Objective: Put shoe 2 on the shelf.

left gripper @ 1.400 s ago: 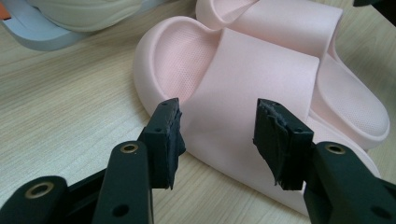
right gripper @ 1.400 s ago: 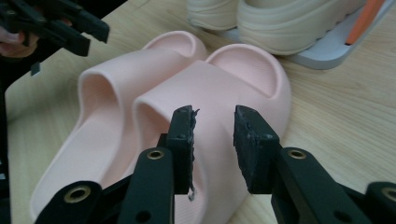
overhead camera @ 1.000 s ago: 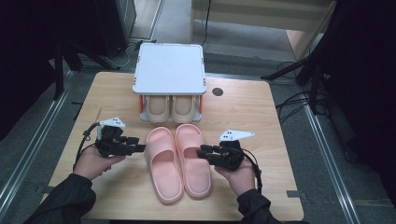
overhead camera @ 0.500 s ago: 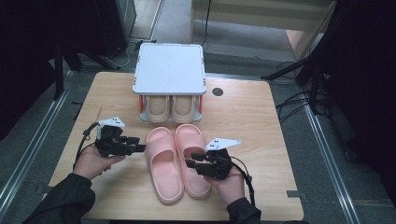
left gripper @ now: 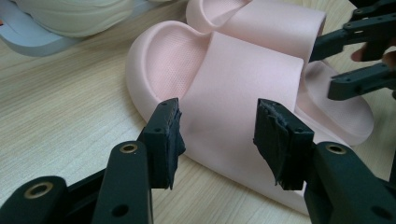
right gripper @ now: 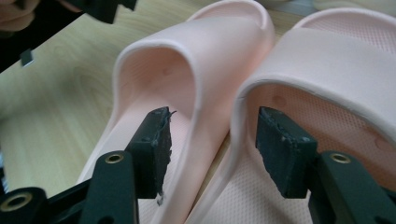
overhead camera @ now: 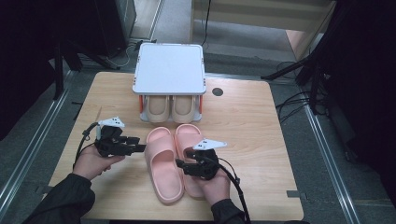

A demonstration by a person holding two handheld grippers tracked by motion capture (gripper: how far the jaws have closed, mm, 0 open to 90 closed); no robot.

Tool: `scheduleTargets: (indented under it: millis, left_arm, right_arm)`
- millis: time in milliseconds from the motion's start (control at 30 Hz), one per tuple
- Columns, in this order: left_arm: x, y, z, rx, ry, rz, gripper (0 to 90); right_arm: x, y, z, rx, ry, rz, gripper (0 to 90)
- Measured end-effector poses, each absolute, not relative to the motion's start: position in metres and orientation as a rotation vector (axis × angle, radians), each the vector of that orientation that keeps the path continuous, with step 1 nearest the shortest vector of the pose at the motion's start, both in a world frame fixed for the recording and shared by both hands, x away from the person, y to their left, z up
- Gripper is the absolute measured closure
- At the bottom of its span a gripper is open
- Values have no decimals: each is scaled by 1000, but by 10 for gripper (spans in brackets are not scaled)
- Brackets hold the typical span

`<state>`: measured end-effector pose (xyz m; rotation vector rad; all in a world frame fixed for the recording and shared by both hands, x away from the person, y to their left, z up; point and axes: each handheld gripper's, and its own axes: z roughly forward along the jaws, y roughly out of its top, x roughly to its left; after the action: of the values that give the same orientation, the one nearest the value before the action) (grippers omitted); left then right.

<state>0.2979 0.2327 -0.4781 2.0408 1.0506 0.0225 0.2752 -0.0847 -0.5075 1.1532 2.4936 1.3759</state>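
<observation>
Two pink slippers (overhead camera: 175, 161) lie side by side on the counter (overhead camera: 252, 121). Your right gripper (overhead camera: 181, 164) has shifted inward over them, its jaws just opened, straddling their adjoining rims. Your left gripper (overhead camera: 139, 144) stays released beside them.

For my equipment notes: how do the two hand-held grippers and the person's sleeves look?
Both the left gripper and the right gripper are black, angular tools with brass-coloured rivets, and their fingers end in worn dark pads. Each carries a grey three-cornered plate on top and trails a black cable. The sleeves are dark.
</observation>
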Motion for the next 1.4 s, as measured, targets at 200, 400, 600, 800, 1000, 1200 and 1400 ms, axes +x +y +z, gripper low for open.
scheduleTargets:
  millis: [200, 400, 600, 800, 1000, 1200, 1400]
  left_arm:
    - [298, 233, -478, 2039, 1050, 21, 503]
    - [298, 234, -478, 2038, 1047, 24, 503]
    - [298, 234, -478, 2037, 1050, 22, 503]
    - [298, 234, -478, 2038, 1050, 23, 503]
    - [298, 234, -478, 2038, 1049, 22, 503]
    - [298, 235, -479, 2038, 1052, 22, 504]
    - [299, 236, -478, 2033, 1052, 29, 502]
  right_arm:
    - [280, -74, -513, 1216, 2458, 1360, 391]
    - [284, -58, -513, 1231, 2427, 1321, 375]
    - [288, -51, -515, 1287, 2357, 1302, 397]
    - [288, -45, -516, 1277, 2324, 1233, 446]
    - [288, -45, -516, 1291, 2328, 1222, 561]
    - [290, -50, -515, 1329, 2318, 1225, 707]
    - [292, -53, -514, 1350, 2332, 1221, 734]
